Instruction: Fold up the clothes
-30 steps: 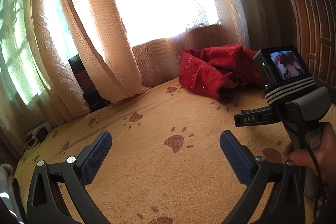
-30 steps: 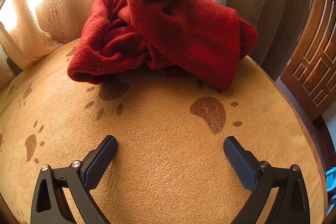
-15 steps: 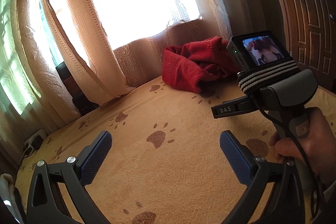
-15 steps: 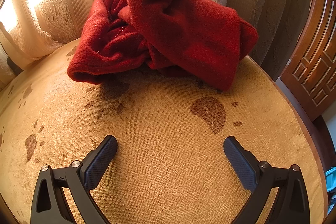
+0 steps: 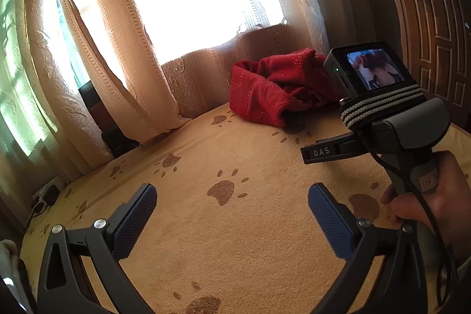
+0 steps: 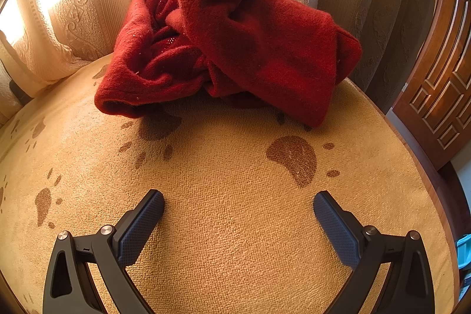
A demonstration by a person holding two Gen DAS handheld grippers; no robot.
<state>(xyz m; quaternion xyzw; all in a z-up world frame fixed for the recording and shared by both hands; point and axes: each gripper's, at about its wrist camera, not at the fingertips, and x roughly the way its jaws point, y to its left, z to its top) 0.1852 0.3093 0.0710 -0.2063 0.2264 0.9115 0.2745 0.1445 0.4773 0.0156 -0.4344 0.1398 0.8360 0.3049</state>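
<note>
A crumpled red garment (image 6: 235,43) lies in a heap at the far side of the bed, against the curtain; the left wrist view shows it farther off (image 5: 273,90). My right gripper (image 6: 238,203) hovers open over the tan paw-print bedspread (image 6: 229,225), well short of the garment, with nothing between its fingers. My left gripper (image 5: 232,197) is also open and empty, low over the bedspread and farther from the heap. The right gripper's body with its small screen (image 5: 374,72) shows in the left wrist view, held by a hand (image 5: 429,202).
Cream curtains (image 5: 123,55) hang over a bright window behind the bed. A dark wooden door (image 6: 441,72) stands at the right, past the bed's edge. Dark boxes (image 5: 103,122) and a power strip (image 5: 47,193) sit at the far left beside the bed.
The left wrist view has swung, so the garment and the right gripper's body sit further left in frame than a second ago. The right wrist view is unchanged.
</note>
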